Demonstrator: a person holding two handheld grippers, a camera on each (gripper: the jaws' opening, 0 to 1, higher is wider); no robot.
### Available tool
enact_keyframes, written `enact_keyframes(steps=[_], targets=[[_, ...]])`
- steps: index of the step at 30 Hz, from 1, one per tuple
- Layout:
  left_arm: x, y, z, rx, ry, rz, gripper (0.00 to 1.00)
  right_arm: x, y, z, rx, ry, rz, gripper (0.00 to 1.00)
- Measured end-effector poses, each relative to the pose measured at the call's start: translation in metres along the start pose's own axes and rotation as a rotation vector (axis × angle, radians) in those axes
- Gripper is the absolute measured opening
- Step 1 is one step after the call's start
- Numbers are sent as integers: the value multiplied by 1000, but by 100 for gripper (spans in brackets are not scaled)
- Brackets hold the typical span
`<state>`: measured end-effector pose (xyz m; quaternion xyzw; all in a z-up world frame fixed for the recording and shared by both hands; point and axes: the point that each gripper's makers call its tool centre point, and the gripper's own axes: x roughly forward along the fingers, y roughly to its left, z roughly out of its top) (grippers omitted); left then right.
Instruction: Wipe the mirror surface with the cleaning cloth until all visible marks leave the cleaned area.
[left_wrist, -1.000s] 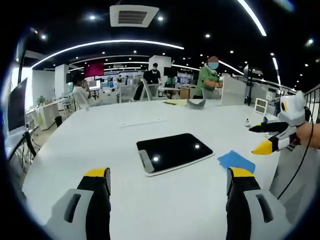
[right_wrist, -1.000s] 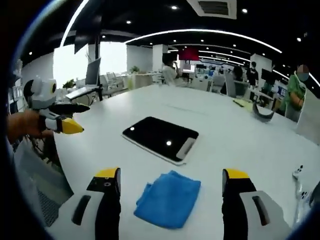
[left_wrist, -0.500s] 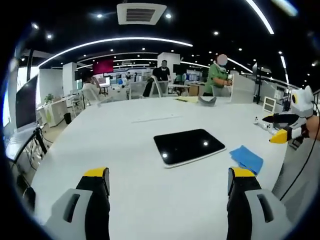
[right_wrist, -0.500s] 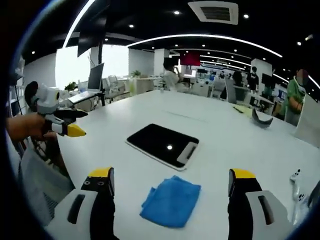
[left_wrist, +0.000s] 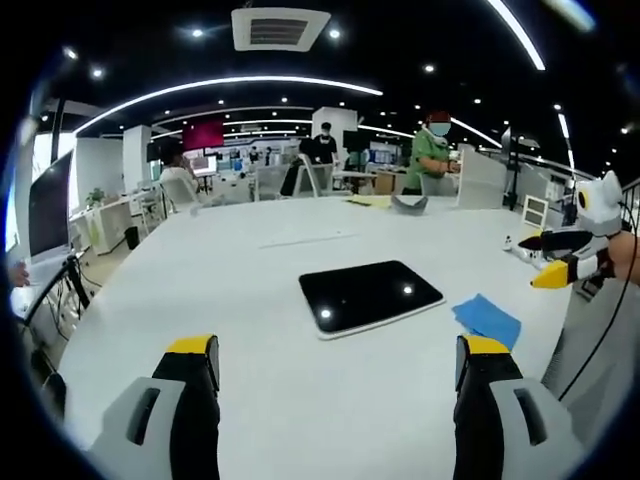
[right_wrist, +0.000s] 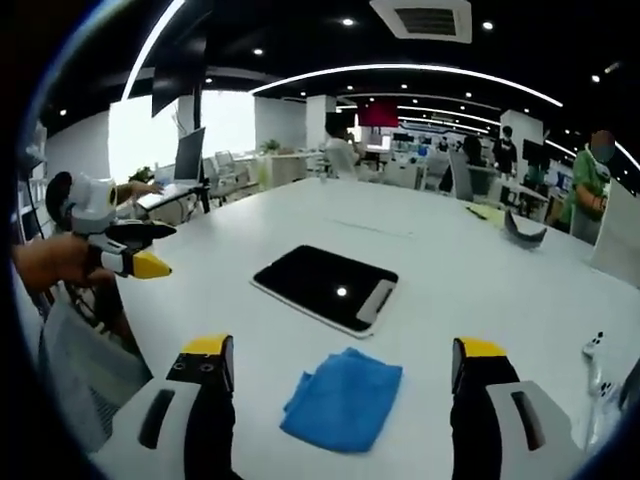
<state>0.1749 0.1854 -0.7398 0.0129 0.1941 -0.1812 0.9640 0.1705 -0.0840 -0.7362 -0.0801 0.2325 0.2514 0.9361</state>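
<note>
Lying flat mid-counter (left_wrist: 150, 300): dark mirror (left_wrist: 370, 296), blue cloth (left_wrist: 488, 319) just beside it, apart. Hovering above the counter edge, left tongs (left_wrist: 335, 390) spread wide, gripping nothing. Hanging right over the cloth, right tongs (right_wrist: 340, 395) released too, jaws apart.

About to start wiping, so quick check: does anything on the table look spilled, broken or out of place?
Nothing stands out. The mirror lies flat and whole on the white table, at an angle to its edge. The blue cloth sits crumpled beside it, not yet picked up. Both tools are open and empty. No spill shows.
</note>
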Motion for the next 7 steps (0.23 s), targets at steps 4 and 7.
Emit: enact_keyframes(steps=[4,7], targets=[[0,-1,1,-1,-3,-4,99,-1,1,1,3,-6,4,87],[-1,-3,1,1,-2,-8,99,-1,3,3,10,-10,9,87]])
